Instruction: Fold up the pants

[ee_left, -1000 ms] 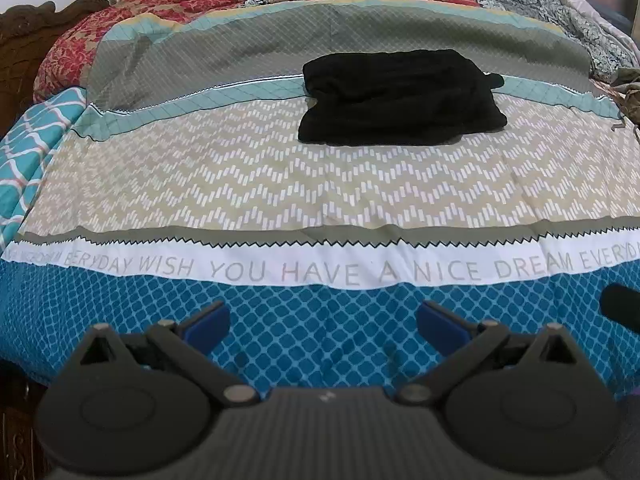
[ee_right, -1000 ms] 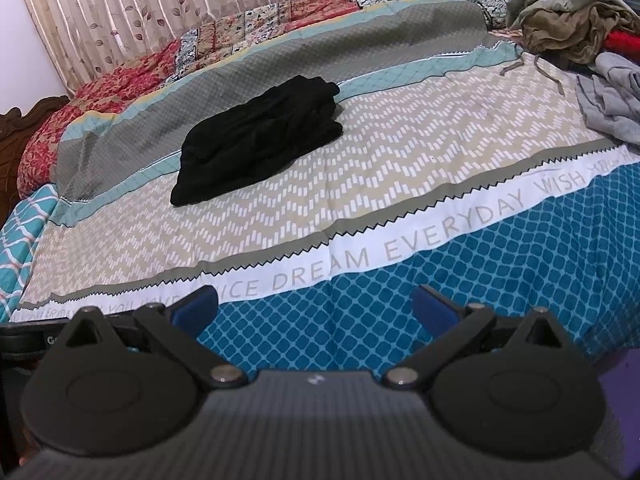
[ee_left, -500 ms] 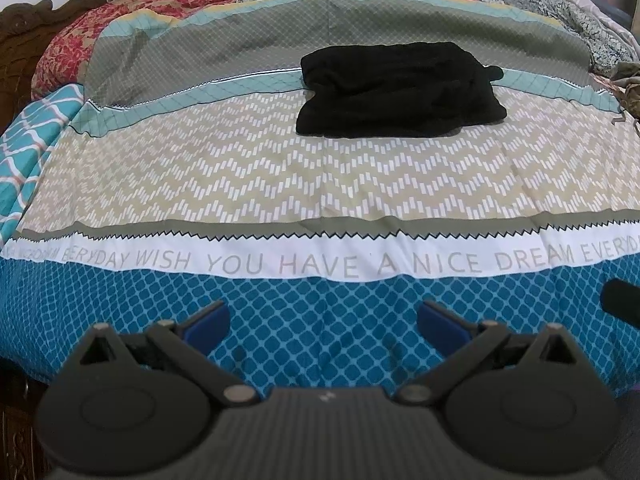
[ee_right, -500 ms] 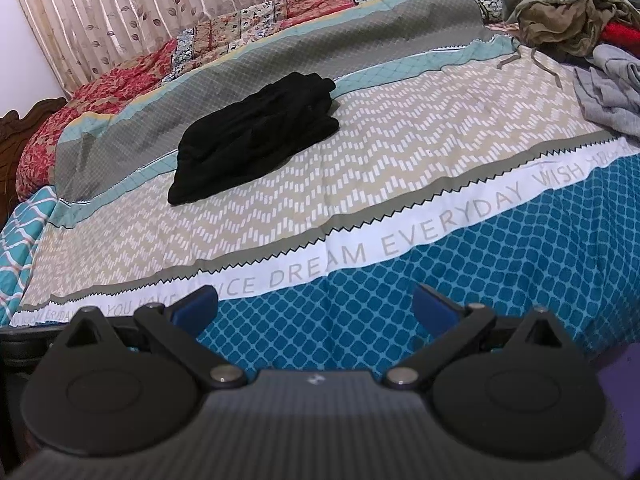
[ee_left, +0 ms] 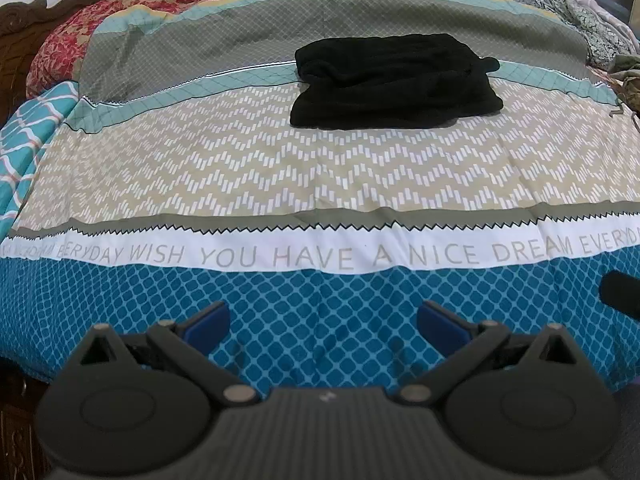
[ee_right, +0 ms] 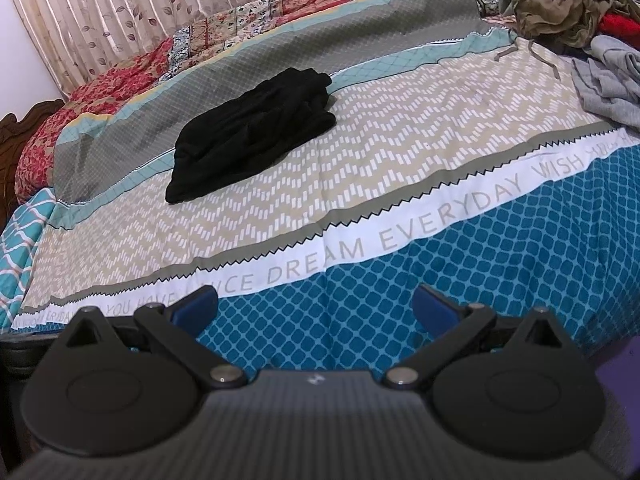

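Note:
The black pants [ee_left: 394, 82] lie folded into a compact bundle on the far part of the bed, across the teal and grey stripes. They also show in the right wrist view [ee_right: 252, 130], at the centre left. My left gripper [ee_left: 324, 320] is open and empty, held over the blue patterned near edge of the bedspread, well short of the pants. My right gripper [ee_right: 314, 306] is open and empty too, over the same blue band, apart from the pants.
The bedspread [ee_left: 320, 176] covers the bed. A pile of loose clothes [ee_right: 568, 4] and a grey garment [ee_right: 612, 76] lie at the right. A wooden headboard [ee_left: 36, 12] stands at the left, curtains [ee_right: 120, 12] behind.
Both grippers have drifted slightly; the pants sit a little higher in the left view and shifted slightly in the right view. Both stay open and empty.

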The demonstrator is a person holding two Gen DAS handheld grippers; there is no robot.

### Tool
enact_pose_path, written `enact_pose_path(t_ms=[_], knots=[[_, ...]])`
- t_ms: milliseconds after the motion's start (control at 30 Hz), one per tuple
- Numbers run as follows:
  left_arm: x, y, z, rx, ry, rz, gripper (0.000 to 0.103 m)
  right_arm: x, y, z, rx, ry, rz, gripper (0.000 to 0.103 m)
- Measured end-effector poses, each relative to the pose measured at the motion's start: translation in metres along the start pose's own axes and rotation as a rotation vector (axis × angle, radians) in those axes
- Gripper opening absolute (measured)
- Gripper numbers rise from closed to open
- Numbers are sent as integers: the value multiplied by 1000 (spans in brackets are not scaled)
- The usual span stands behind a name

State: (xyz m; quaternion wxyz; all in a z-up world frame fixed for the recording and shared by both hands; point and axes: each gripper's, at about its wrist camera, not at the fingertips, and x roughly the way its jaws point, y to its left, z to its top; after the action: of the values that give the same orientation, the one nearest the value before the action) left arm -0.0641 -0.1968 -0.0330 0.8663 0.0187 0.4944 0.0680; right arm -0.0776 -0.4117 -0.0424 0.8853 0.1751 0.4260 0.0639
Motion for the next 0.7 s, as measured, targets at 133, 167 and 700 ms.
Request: enact_pose_path(t_ms=[133, 167, 700], knots=[[0, 0, 0, 5, 0, 0, 103, 0, 0, -1, 6, -1, -2, 103], [0, 0, 0, 6, 0, -1, 103, 0, 1, -1, 7, -2, -2, 103], [-4, 1, 1, 21, -12, 6, 103, -1, 3, -3, 27, -8, -10, 103]])
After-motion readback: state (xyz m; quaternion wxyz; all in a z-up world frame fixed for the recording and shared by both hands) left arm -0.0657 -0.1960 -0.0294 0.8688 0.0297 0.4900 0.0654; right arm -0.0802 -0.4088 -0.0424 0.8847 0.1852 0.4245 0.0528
